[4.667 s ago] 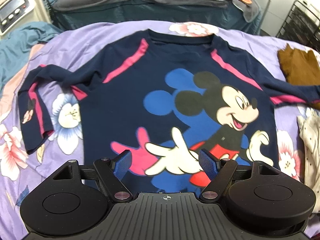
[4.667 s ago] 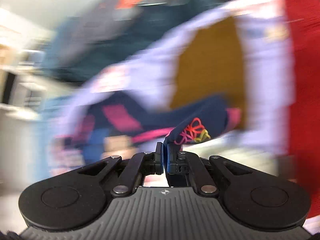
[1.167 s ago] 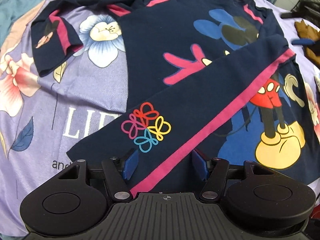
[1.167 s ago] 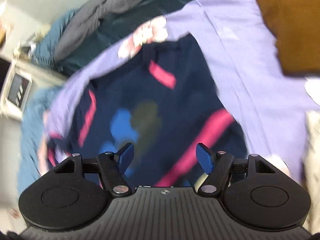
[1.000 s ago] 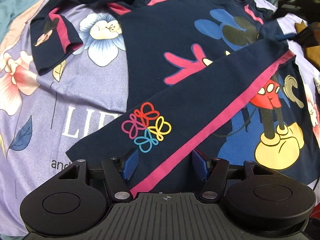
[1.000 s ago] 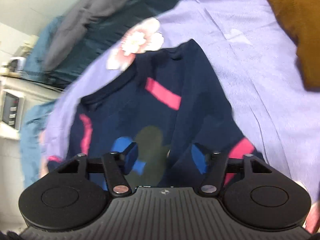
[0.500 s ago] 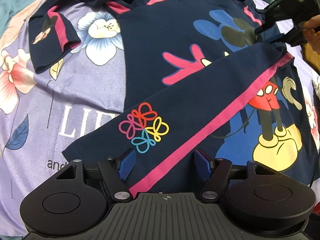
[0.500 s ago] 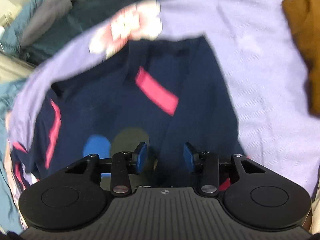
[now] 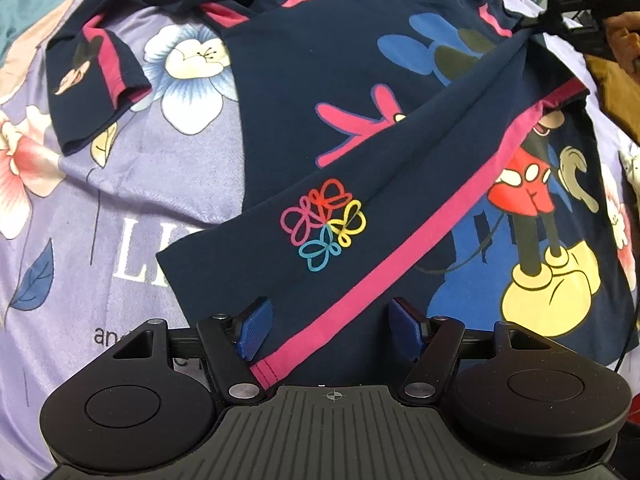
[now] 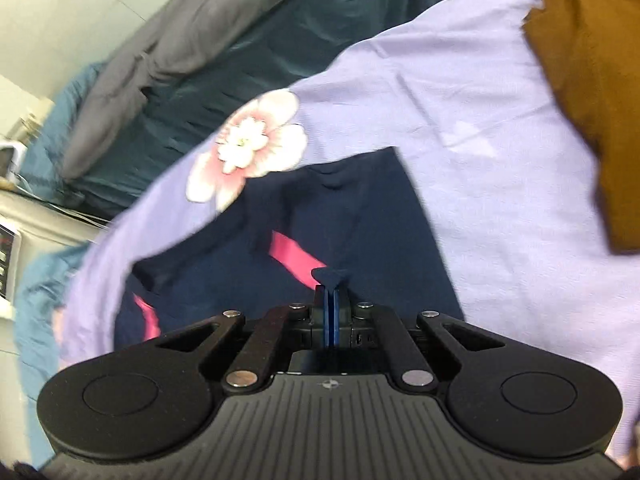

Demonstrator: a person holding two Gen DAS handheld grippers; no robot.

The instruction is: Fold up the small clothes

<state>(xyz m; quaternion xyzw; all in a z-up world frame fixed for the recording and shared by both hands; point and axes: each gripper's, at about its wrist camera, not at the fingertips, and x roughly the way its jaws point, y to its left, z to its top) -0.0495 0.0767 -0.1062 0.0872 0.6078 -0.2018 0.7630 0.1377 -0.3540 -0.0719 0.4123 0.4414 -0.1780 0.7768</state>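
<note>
A navy Mickey Mouse shirt (image 9: 320, 64) with pink stripes lies front up on a purple floral bedsheet (image 9: 100, 200). Its right sleeve (image 9: 384, 200), with a coloured flower print, is folded diagonally across the chest. My left gripper (image 9: 330, 320) is open, its blue pads either side of the sleeve cuff. My right gripper (image 10: 331, 300) is shut on a pinch of navy fabric at the shirt's right shoulder (image 10: 332, 276); it also shows in the left wrist view (image 9: 560, 12). The other sleeve (image 9: 92, 80) lies spread at the left.
A brown garment (image 10: 592, 80) lies on the sheet right of the shirt. A white patterned cloth (image 9: 632, 160) shows at the right edge. Dark teal and grey bedding (image 10: 200, 52) is piled beyond the sheet. A white appliance (image 10: 8, 248) stands far left.
My right gripper came down on the shirt's right shoulder and closed from open to shut on the fabric. My left gripper has stayed open over the cuff, hardly moving.
</note>
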